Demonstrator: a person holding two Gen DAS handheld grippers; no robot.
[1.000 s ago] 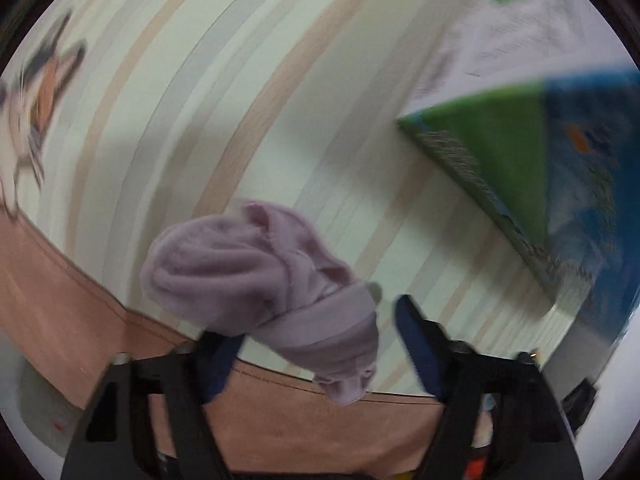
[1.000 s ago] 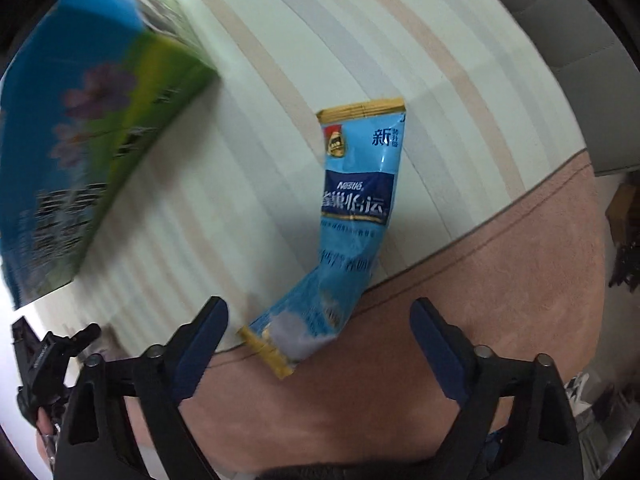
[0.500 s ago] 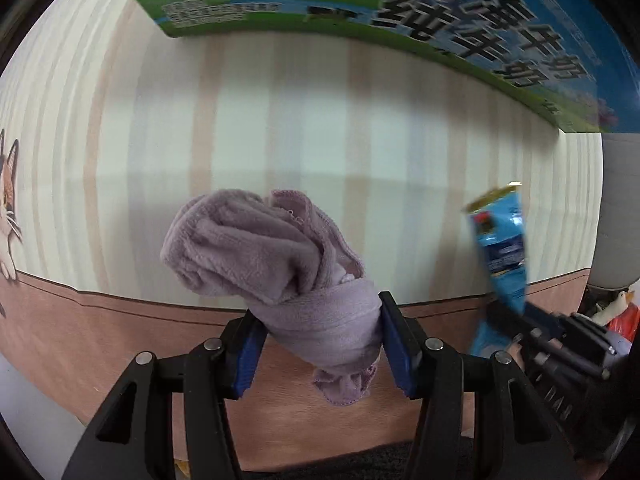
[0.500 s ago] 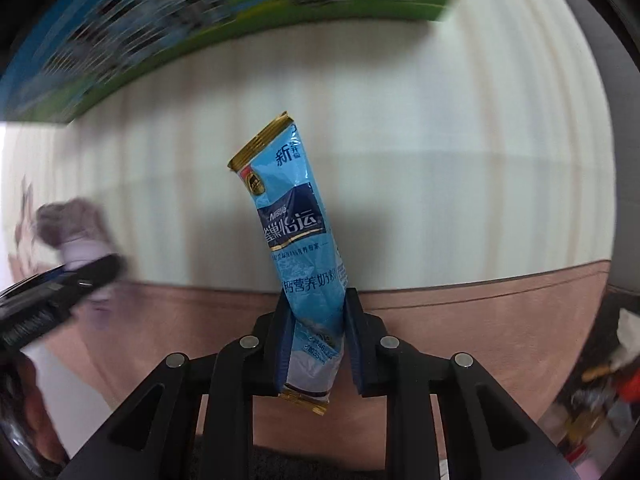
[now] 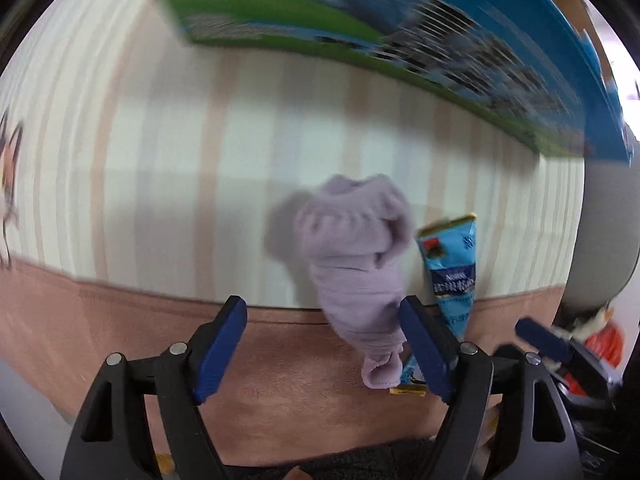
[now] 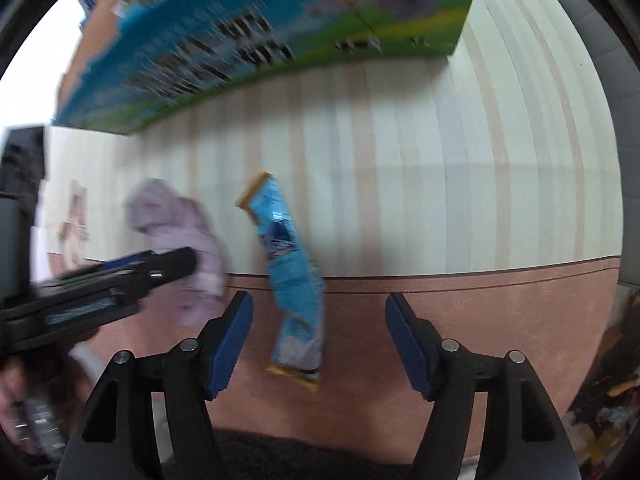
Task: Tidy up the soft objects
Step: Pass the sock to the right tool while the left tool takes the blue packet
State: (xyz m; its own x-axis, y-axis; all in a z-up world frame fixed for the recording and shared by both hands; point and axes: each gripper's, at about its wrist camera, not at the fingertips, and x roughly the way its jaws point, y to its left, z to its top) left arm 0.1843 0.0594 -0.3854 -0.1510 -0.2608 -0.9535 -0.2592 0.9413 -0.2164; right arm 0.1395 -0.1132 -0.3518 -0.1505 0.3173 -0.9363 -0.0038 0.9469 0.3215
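A crumpled lilac sock (image 5: 356, 264) lies on the striped cloth near its pink border, beside a blue Nestlé sachet (image 5: 454, 276). My left gripper (image 5: 320, 344) is open; the sock sits just ahead of its right finger, not held. In the right wrist view the sachet (image 6: 294, 280) lies between and ahead of my open right gripper (image 6: 320, 340), across the pink border. The sock (image 6: 180, 236) shows at left, partly behind the left gripper's blurred body.
A large blue and green milk carton box (image 5: 400, 40) stands at the back of the cloth; it also shows in the right wrist view (image 6: 256, 40). A cat print (image 5: 8, 184) marks the cloth's far left. Clutter lies off the right edge (image 6: 608, 380).
Both grippers were shut on their items half a second ago. Now both have opened and the sock and sachet lie side by side on the cloth.
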